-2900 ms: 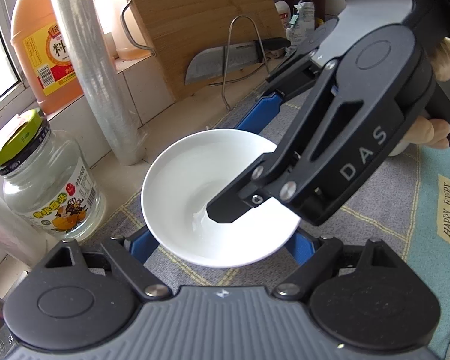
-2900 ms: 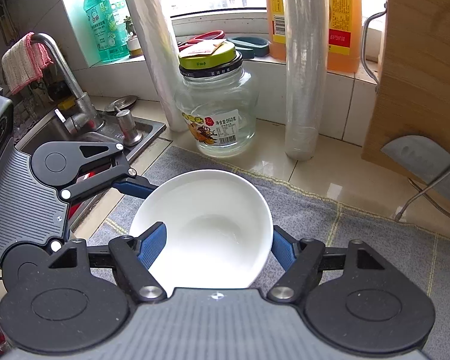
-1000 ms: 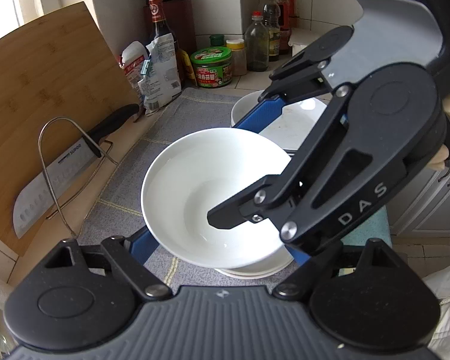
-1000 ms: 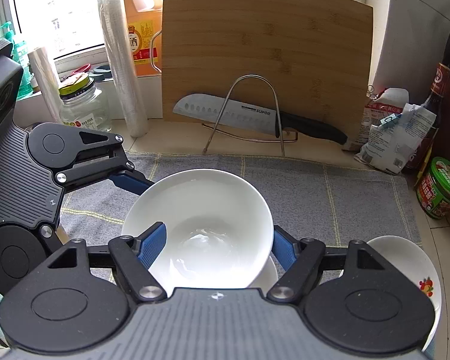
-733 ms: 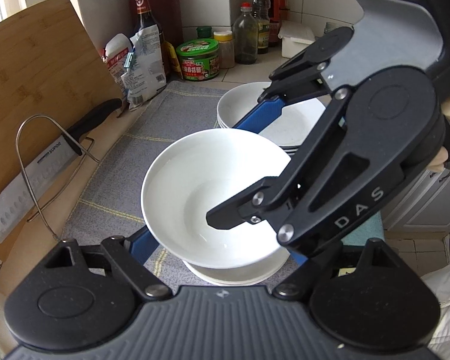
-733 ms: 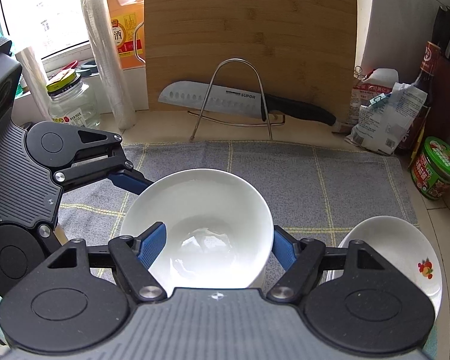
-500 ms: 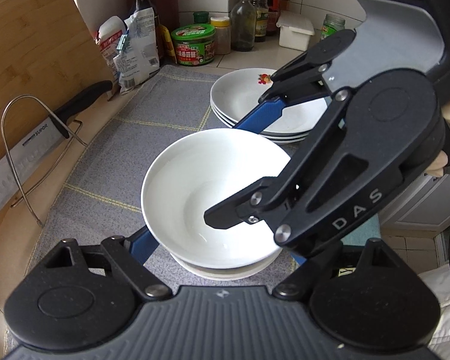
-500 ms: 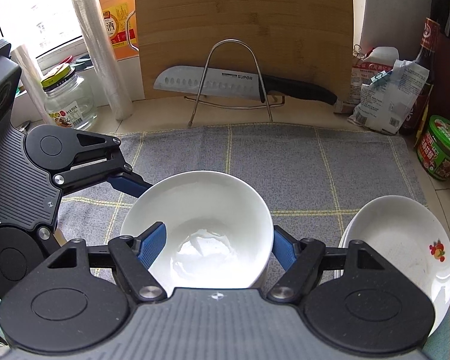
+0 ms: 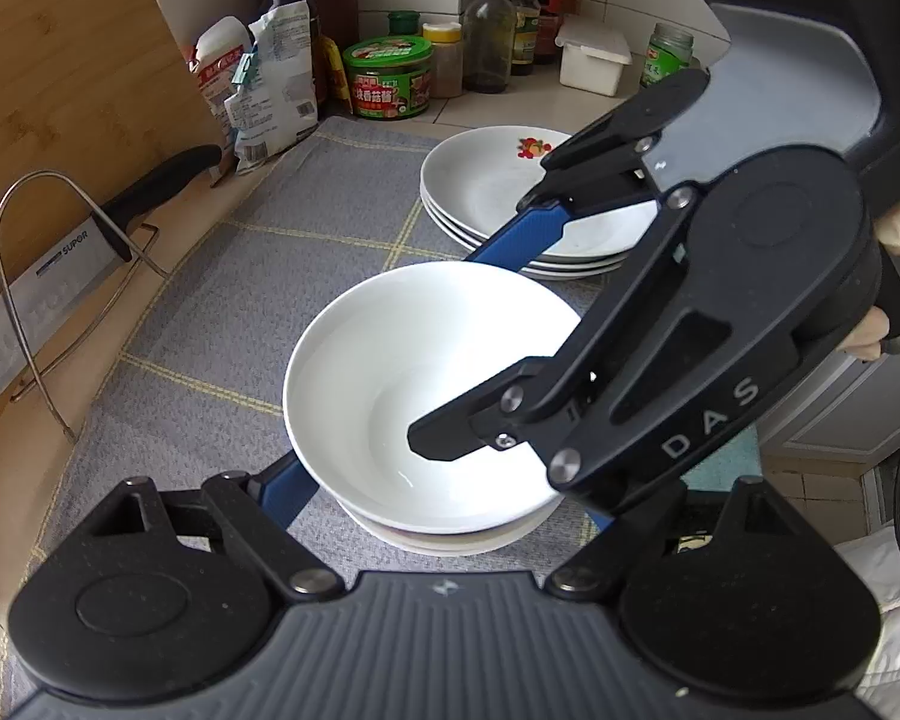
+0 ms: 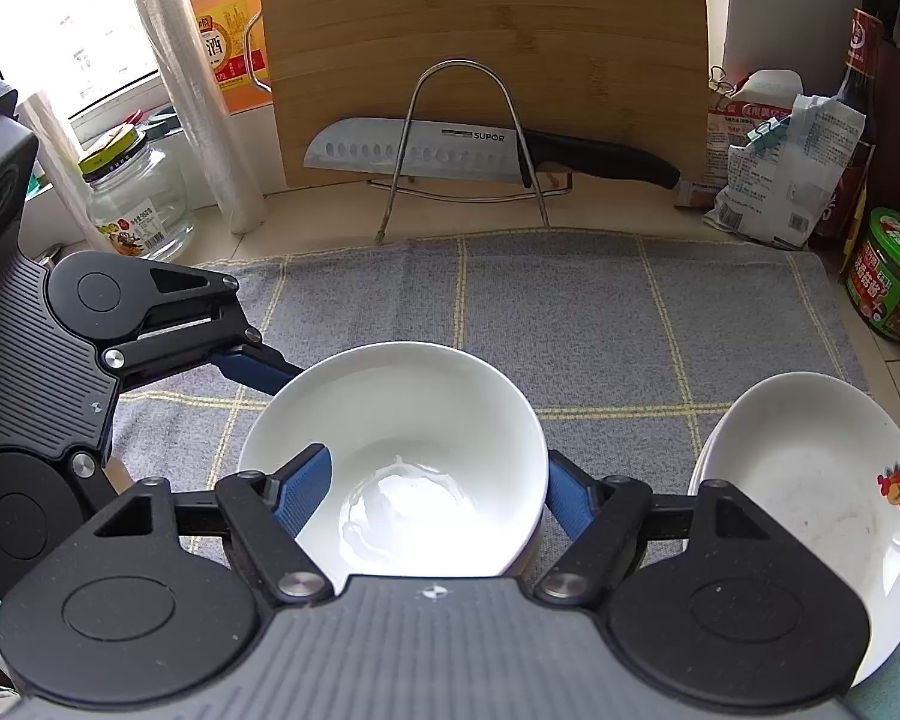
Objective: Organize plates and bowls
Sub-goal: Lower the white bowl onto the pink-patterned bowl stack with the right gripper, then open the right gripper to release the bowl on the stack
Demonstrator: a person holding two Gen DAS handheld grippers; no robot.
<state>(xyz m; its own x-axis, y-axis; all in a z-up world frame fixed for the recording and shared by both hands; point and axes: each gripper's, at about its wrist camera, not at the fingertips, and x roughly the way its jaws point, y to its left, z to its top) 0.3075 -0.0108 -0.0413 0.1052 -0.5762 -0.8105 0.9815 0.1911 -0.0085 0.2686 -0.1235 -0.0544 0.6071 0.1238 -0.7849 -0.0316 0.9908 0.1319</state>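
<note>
A plain white bowl rests in a second white bowl, whose rim shows under it on the grey checked mat. My left gripper is shut across the top bowl's sides; one blue finger touches the far left rim. My right gripper has its blue pads on the near rim and outer wall. Its jaws are opening with the bowl between them. A stack of white plates, the top one with a fruit print, lies to the right.
A bamboo cutting board leans at the back behind a knife in a wire rack. A glass jar and film rolls stand at the left. Sauce bottles, bags and a green-lidded tub crowd the right corner.
Both grippers carried the bowl rightward along the counter, away from the glass jar, and lowered it into the bowl on the mat. The plate stack came into view.
</note>
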